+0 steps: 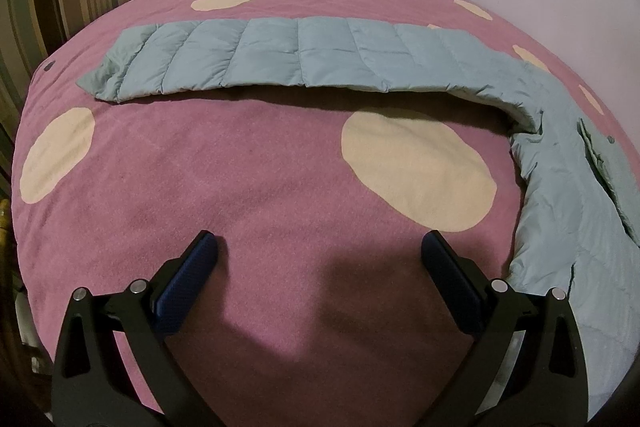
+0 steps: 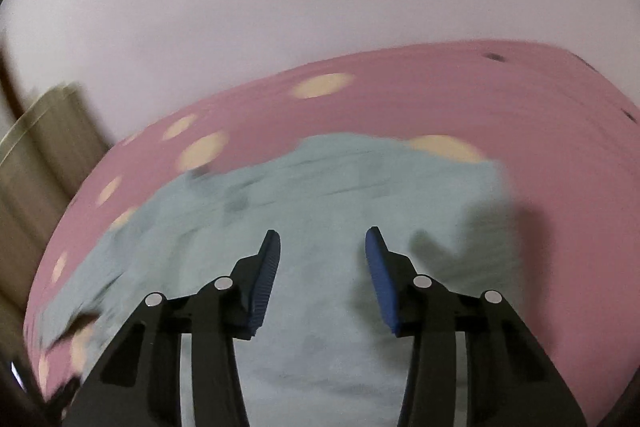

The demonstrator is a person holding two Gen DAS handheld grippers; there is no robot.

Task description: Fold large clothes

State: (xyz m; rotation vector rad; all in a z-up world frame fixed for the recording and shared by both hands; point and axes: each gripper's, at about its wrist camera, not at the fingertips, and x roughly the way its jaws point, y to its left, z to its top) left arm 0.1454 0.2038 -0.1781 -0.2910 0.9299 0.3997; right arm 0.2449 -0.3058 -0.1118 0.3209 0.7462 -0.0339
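L gripper [image 1: 320, 247]: your jaws spread wide, holding nothing; only bare blanket [image 1: 240, 167] betw the fingers.
L why: prob hovering off the cloth to line up on the sleeve [image 1: 260, 55], a guess.
Sleeve vs L fingers: stretched flat straight ahead, well beyond the tips, running L-R.
Jacket [image 1: 568, 207] vs L fingers: body just beside your R finger, not touching.
R gripper [image 2: 322, 243]: jaws parted, nothing pinched.
Jacket body [image 2: 340, 187] vs R fingers: under and ahead of the tips; view blurred, contact unclear.
R why: looks poised above the body to pick a grab spot.
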